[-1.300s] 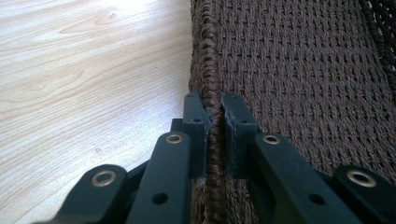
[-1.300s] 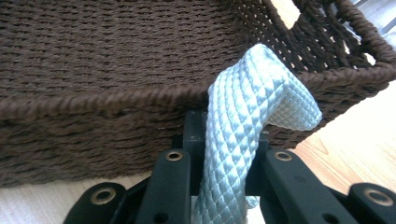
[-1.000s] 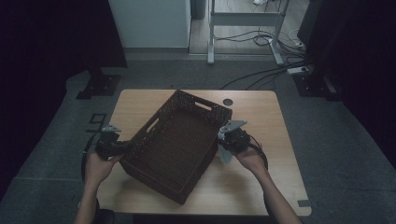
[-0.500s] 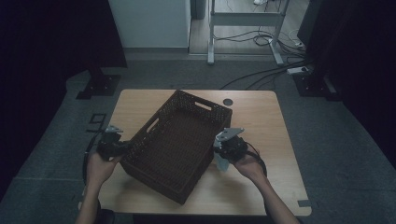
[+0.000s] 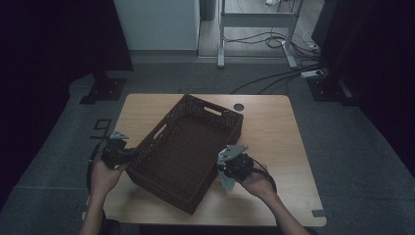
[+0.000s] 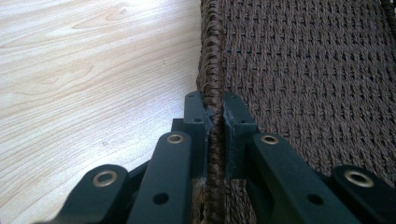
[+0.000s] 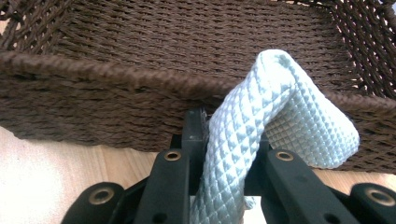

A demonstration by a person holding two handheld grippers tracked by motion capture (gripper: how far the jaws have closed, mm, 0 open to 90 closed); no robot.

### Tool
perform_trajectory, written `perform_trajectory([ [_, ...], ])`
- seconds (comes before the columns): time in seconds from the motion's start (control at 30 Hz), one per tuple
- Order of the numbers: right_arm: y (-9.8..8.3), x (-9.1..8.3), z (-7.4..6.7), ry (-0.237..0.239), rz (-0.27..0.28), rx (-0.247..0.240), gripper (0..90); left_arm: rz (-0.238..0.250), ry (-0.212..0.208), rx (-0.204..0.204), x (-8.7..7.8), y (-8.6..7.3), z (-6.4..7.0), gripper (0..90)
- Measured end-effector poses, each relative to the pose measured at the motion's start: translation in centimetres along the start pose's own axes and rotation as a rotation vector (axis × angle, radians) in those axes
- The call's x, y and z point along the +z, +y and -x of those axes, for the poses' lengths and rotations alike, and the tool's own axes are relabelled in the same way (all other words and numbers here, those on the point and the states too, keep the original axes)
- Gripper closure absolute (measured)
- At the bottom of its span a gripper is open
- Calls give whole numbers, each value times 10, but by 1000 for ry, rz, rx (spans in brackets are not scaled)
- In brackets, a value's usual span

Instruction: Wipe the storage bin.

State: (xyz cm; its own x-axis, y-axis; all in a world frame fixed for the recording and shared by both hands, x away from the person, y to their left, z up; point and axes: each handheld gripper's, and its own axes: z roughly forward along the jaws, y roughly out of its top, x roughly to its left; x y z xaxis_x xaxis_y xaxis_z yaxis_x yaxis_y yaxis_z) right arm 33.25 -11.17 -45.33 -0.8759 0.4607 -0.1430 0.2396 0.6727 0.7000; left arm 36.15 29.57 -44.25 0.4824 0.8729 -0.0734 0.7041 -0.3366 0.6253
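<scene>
A dark brown woven basket lies slantwise on the wooden table. My left gripper is shut on the basket's left rim, with the rim pinched between its jaws. My right gripper sits at the basket's right side, shut on a pale blue quilted cloth. The cloth folds over above the jaws and droops toward the basket's right rim. The basket looks empty inside.
A small dark round hole marks the table near its far edge. Beyond the table stand a desk frame and floor cables. Bare tabletop lies right of the basket.
My right gripper has slid with the cloth along the basket's right side toward the near edge of the table. The left gripper and the basket have stayed put.
</scene>
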Motion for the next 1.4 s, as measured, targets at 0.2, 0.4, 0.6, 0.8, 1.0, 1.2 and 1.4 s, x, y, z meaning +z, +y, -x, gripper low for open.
perform_trajectory([
  [0.2, -3, 0, -8, 46, 20, 3, 761, -8, 34, 20, 0, 1, 3, 823],
  [0.4, 0, 1, -24, 57, 11, -26, 760, -8, 38, 16, 0, 1, 4, 824],
  [0.6, 3, 1, -40, 68, 6, -59, 758, -8, 42, 11, 0, 1, 5, 824],
  [0.8, 6, -1, -55, 108, 18, -79, 755, -11, 50, 12, 0, 1, 6, 824],
  [1.0, 4, -1, -65, 149, 29, -76, 757, -20, 73, 24, 0, 1, 9, 824],
  [1.2, 7, -1, -83, 177, 28, -107, 756, -24, 84, 24, 0, 1, 10, 824],
  [1.4, 10, -2, -100, 207, 30, -134, 755, -29, 97, 19, 0, 1, 12, 824],
])
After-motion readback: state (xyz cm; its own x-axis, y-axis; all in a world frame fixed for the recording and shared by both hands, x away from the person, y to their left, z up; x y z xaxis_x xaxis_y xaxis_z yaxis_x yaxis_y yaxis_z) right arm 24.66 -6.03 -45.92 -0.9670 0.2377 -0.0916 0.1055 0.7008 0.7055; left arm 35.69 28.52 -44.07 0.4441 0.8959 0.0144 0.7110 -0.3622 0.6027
